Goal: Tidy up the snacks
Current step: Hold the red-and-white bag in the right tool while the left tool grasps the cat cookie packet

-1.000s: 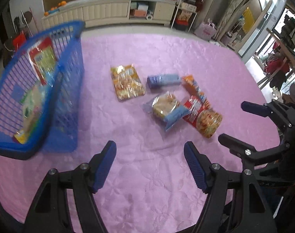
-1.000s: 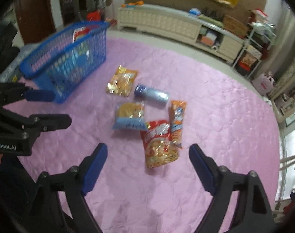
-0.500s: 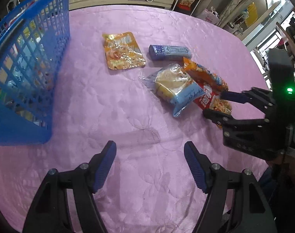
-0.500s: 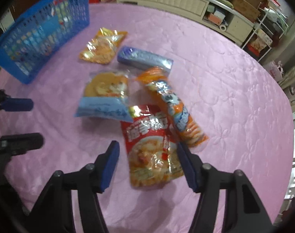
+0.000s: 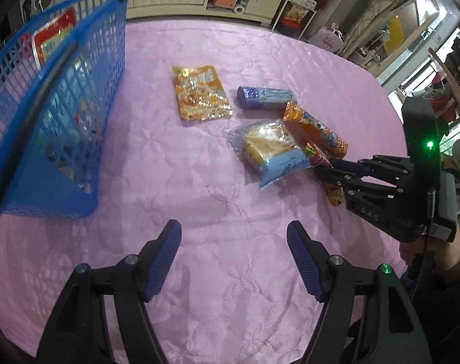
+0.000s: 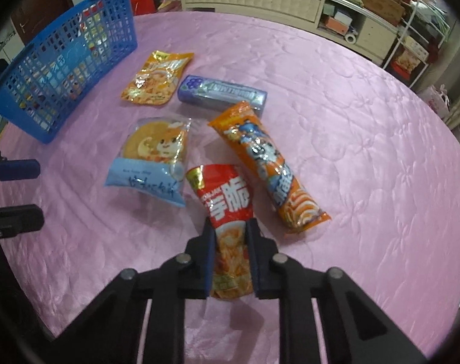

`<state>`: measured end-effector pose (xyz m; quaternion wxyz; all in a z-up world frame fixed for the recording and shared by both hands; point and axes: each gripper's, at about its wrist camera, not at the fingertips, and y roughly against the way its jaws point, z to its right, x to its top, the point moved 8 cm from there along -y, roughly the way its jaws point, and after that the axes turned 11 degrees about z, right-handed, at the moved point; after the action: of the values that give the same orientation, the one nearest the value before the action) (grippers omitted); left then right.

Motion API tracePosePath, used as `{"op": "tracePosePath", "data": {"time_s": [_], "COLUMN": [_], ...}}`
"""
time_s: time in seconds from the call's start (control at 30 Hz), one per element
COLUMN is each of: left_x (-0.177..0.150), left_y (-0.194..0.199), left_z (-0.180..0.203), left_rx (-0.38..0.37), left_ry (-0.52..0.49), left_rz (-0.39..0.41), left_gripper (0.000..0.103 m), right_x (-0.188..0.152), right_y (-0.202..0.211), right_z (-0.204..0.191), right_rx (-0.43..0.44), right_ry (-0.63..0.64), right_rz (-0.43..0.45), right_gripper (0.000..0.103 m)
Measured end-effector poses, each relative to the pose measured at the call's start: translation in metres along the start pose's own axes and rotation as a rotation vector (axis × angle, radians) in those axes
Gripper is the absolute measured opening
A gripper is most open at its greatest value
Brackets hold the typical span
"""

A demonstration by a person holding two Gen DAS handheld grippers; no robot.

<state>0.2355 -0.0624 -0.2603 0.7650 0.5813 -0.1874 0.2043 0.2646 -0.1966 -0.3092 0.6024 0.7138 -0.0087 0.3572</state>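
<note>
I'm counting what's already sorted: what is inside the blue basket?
Through the mesh of the blue basket several snack packets show, one red-edged packet standing against the far wall. The mesh and near wall hide the rest, so no exact count.

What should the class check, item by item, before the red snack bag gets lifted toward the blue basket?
1. Right tool shut on red snack bag: ok.
2. Orange tube pack free of the grip: ok.
3. Bag clear of the bread pack: cannot tell; its corner lies close.
4. Left tool open, holding nothing: ok.
5. Blue basket upright with room inside: cannot tell; already holds packs.
</note>
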Motion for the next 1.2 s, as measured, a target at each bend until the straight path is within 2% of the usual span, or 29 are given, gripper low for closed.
{"op": "tracePosePath", "data": {"time_s": [0.27,0.43,0.53,0.6,0.73,0.8,0.87,1.2], "left_x": [0.02,0.03,0.038,0.041,0.049,0.049,0.052,0.058], "left_y": [-0.003,-0.022,-0.037,-0.044,-0.063,-0.077,-0.086,-0.109], "left_z": [0.009,0.028,0.035,0.037,0.031,0.028,0.025,0.041], "left_rx": [0.039,0.02,0.036,0.029,0.07,0.045,0.05,0.111], "left_ry": [-0.011,-0.035,-0.031,-0.01,0.024,0.087,0.128,0.082], "left_rz": [-0.003,-0.023,-0.037,-0.05,-0.058,-0.1,-0.105,-0.117], "left_gripper": [0.07,0.07,0.07,0.07,0.07,0.07,0.07,0.071], "right_x": [0.002,0.007,0.01,0.013,0.013,0.015,0.018,0.013], "right_y": [0.03,0.048,0.055,0.053,0.049,0.047,0.046,0.037], "right_z": [0.0,0.01,0.018,0.025,0.037,0.042,0.046,0.049], "right_rx": [0.022,0.03,0.02,0.006,-0.026,-0.035,-0.039,-0.002], "right_ry": [-0.099,-0.172,-0.184,-0.188,-0.19,-0.197,-0.201,-0.198], "right_rz": [0.096,0.141,0.159,0.163,0.162,0.169,0.181,0.191], "right_gripper": [0.02,0.02,0.02,0.02,0.02,0.02,0.02,0.02]}}
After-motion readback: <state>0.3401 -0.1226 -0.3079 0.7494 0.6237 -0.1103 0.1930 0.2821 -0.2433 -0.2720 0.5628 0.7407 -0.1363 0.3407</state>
